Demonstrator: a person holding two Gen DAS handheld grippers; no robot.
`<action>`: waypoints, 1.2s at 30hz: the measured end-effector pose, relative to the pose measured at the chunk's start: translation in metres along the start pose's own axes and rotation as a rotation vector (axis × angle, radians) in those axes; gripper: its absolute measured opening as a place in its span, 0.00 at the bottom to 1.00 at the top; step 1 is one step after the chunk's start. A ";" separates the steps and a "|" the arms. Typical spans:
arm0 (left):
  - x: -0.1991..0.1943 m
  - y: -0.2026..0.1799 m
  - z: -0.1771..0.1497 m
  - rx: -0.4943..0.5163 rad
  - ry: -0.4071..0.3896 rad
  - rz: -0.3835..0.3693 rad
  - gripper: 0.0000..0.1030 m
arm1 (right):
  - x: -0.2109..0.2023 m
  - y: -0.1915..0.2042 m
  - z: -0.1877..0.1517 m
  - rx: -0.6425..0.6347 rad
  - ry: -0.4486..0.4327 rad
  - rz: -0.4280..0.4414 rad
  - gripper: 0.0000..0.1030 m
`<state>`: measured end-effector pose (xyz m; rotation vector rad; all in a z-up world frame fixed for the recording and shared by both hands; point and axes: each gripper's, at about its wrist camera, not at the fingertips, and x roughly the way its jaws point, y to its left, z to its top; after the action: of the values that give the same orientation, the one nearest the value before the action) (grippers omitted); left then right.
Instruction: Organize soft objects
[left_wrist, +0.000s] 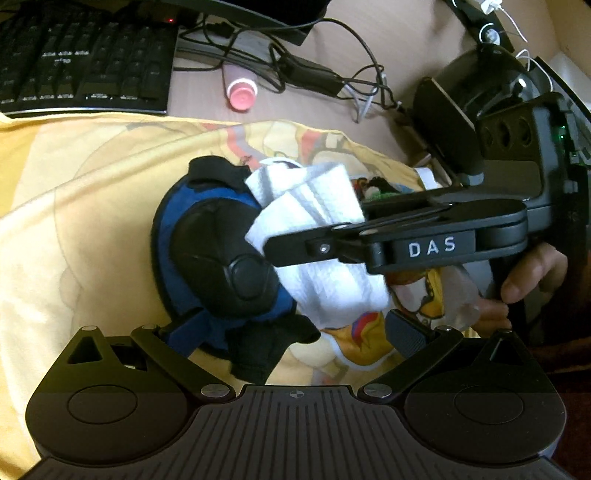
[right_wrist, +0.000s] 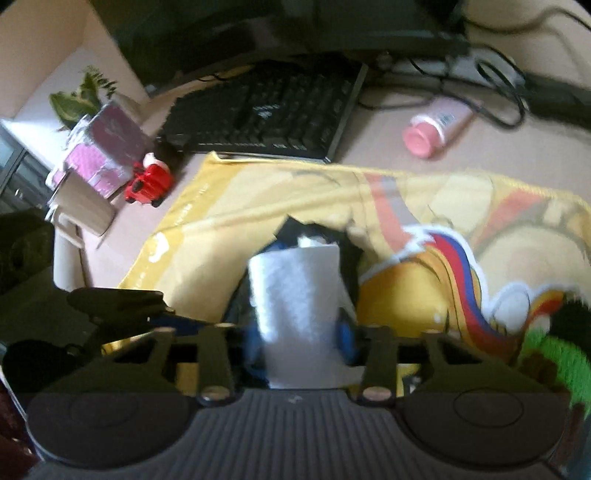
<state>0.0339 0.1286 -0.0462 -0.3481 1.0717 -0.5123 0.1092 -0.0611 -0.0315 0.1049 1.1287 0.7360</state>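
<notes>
A blue and black knee pad (left_wrist: 221, 254) lies on a yellow cartoon-print blanket (left_wrist: 92, 206). Over it hangs a folded white sock with grey stripes (left_wrist: 314, 199), with my right gripper (left_wrist: 273, 247) shut on it, reaching in from the right. In the right wrist view the white sock (right_wrist: 295, 291) fills the gap between that gripper's (right_wrist: 299, 332) blue pads, with the knee pad (right_wrist: 314, 230) partly hidden behind it. My left gripper (left_wrist: 290, 334) stands open, its fingers wide apart on either side of the pad's black strap (left_wrist: 258, 350).
A black keyboard (left_wrist: 81, 59) and a pink-capped bottle (left_wrist: 242, 94) lie beyond the blanket, with tangled cables (left_wrist: 332, 74). A person's hand (left_wrist: 528, 277) holds the right gripper's handle. A red toy car (right_wrist: 149, 182), a pink box (right_wrist: 107, 147) and a mug (right_wrist: 85, 210) stand at the left.
</notes>
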 end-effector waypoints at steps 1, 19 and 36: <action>0.000 0.000 0.000 -0.001 -0.001 -0.003 1.00 | -0.002 0.000 0.000 -0.004 -0.007 -0.011 0.26; -0.018 0.008 -0.010 0.019 0.023 0.058 1.00 | 0.014 0.015 -0.001 0.013 0.120 0.133 0.14; -0.008 -0.021 -0.007 0.089 0.015 0.000 1.00 | -0.031 0.032 -0.018 -0.343 -0.125 -0.355 0.67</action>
<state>0.0195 0.1155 -0.0330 -0.2661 1.0596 -0.5613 0.0714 -0.0595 -0.0020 -0.3281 0.8583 0.5846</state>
